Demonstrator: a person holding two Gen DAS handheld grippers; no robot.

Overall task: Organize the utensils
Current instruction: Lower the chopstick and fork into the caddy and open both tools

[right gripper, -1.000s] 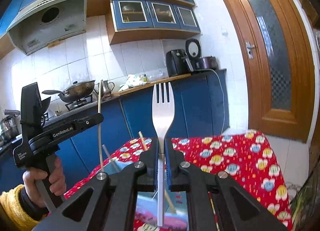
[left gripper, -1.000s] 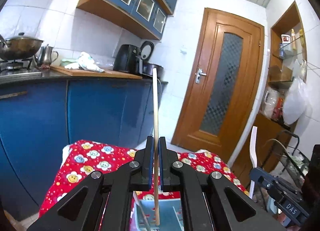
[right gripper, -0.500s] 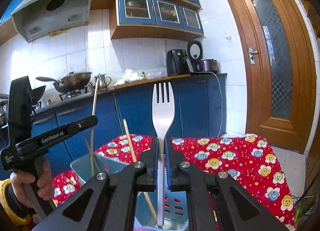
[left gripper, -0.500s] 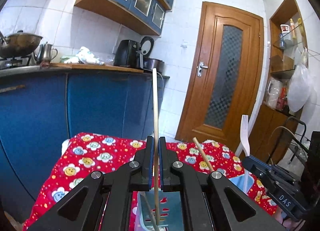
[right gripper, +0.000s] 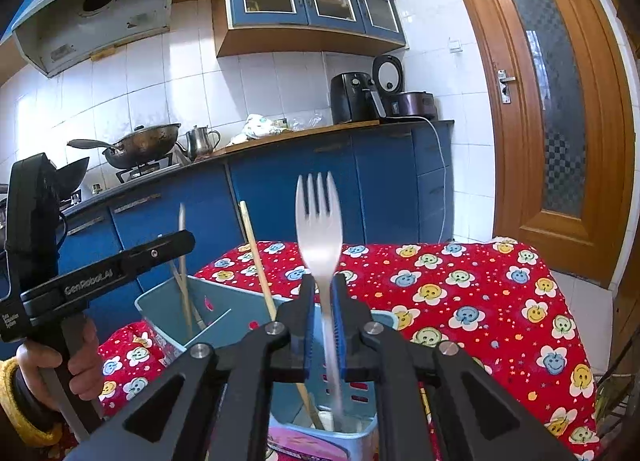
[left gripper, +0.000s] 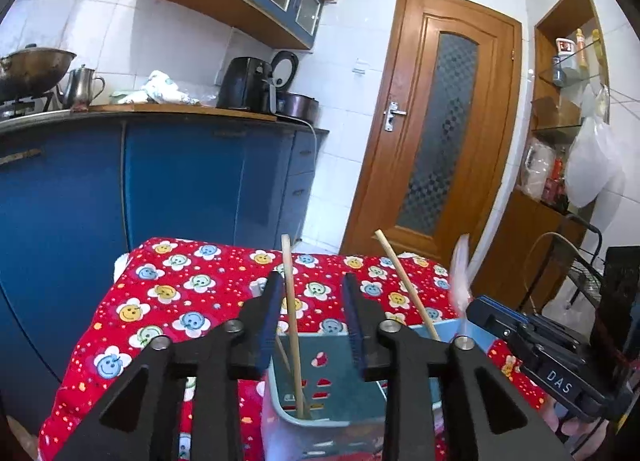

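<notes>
A light blue utensil holder [left gripper: 320, 389] stands on the red flowered tablecloth [left gripper: 168, 301]. My left gripper [left gripper: 312, 301] is open above it. A wooden chopstick [left gripper: 291, 325] stands free between the jaws, its lower end in the holder. A second chopstick [left gripper: 404, 285] leans in the holder to the right. My right gripper [right gripper: 323, 313] has its jaws slightly apart around a white fork [right gripper: 319, 221], which is blurred and upright with its handle end in the holder [right gripper: 224, 313]. Both chopsticks [right gripper: 258, 261] show there too.
Blue kitchen cabinets [right gripper: 360, 181] with a wok [right gripper: 140, 141], kettle and air fryer [right gripper: 352, 97] lie behind the table. A wooden door [left gripper: 436, 121] is at the right. A wire rack [left gripper: 580, 273] stands by the table's right side.
Both grippers lowered over the holder. My left gripper opened and let go of the chopstick, which dropped into the holder. My right gripper's jaws have parted and the fork is sliding down.
</notes>
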